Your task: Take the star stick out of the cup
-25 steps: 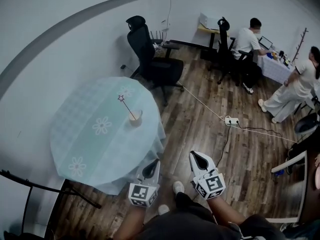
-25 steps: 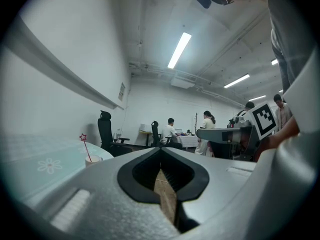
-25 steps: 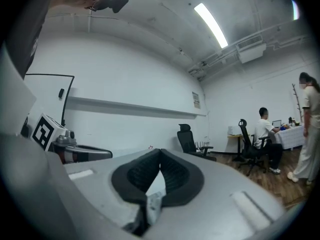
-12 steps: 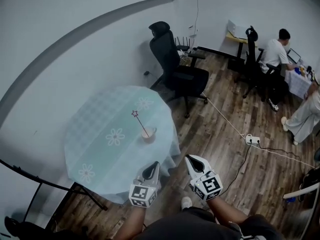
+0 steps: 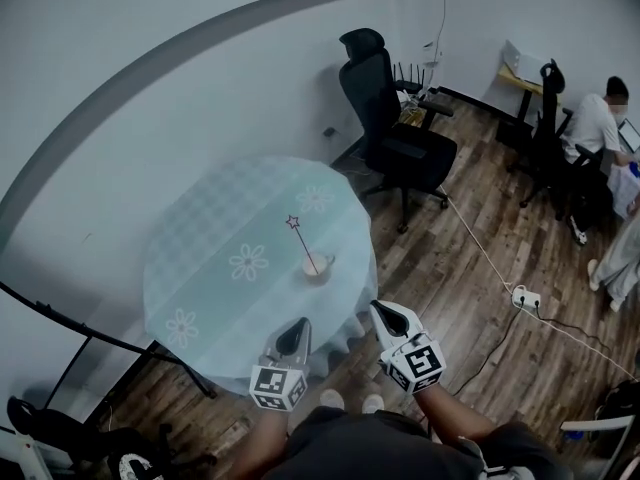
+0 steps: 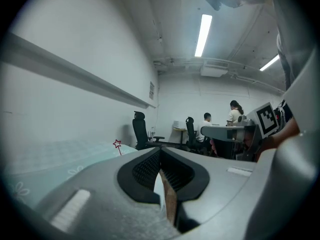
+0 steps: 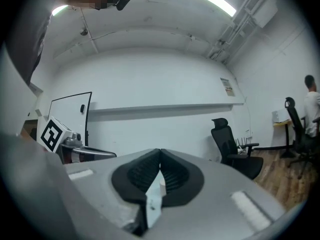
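On round teal floral-cloth table [image 5: 205,230], thin star-topped stick [image 5: 304,246] leans in small pale cup [image 5: 319,270]. I'm nearer than a second ago; approach only. Jaws together, empty, on left gripper [image 5: 293,337] and right gripper [image 5: 389,317]; probably out of reach.

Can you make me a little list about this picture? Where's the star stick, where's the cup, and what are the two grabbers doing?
star stick: in the cup, tilted, star end up
cup: on the table, near the edge facing the grippers
table: round, pale cloth with flower prints
left gripper: jaws together, holding nothing, by the table's near edge, apart from the cup
right gripper: jaws together, holding nothing, apart from the cup
task: not yet done, stick untouched
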{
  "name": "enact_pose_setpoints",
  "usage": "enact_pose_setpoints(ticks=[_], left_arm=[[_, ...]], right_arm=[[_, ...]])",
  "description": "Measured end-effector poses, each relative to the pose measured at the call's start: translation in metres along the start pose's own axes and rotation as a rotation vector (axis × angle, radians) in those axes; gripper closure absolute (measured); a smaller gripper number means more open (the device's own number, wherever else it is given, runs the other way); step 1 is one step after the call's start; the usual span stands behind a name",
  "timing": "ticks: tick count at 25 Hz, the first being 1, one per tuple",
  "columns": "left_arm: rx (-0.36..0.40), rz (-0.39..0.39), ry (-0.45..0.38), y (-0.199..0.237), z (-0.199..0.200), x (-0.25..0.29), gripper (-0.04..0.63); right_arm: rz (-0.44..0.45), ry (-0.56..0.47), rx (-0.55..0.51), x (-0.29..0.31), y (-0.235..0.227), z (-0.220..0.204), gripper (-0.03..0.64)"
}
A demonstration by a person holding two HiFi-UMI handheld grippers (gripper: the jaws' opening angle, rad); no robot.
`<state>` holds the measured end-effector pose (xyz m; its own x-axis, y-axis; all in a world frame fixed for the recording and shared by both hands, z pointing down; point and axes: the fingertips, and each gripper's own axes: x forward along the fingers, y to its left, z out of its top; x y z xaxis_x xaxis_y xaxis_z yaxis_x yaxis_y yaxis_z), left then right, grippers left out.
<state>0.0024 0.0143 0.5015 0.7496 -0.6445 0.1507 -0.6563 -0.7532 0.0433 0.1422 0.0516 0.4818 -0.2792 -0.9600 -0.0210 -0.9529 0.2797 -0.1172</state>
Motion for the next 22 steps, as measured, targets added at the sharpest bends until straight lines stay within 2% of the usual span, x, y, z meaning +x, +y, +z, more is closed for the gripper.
enact_pose_setpoints(ticks=[7,12,22], left_arm=[[-0.04,0.028,-0.025,0.047,0.004,0.023,0.589],[-0.07,0.041,-0.06,0.081,0.01,0.04,0.589],[-0.112,0.068,-0.052,0.154,0.0,0.058,0.589]], right_arm=[[0.053,0.033,-0.029,0.066,0.007,-0.002,0.614],[0.095,0.067,-0.009,0.11,0.014,-0.007,0.614],[0.138,0.126,-0.05,0.19,0.035,-0.027,0.614]])
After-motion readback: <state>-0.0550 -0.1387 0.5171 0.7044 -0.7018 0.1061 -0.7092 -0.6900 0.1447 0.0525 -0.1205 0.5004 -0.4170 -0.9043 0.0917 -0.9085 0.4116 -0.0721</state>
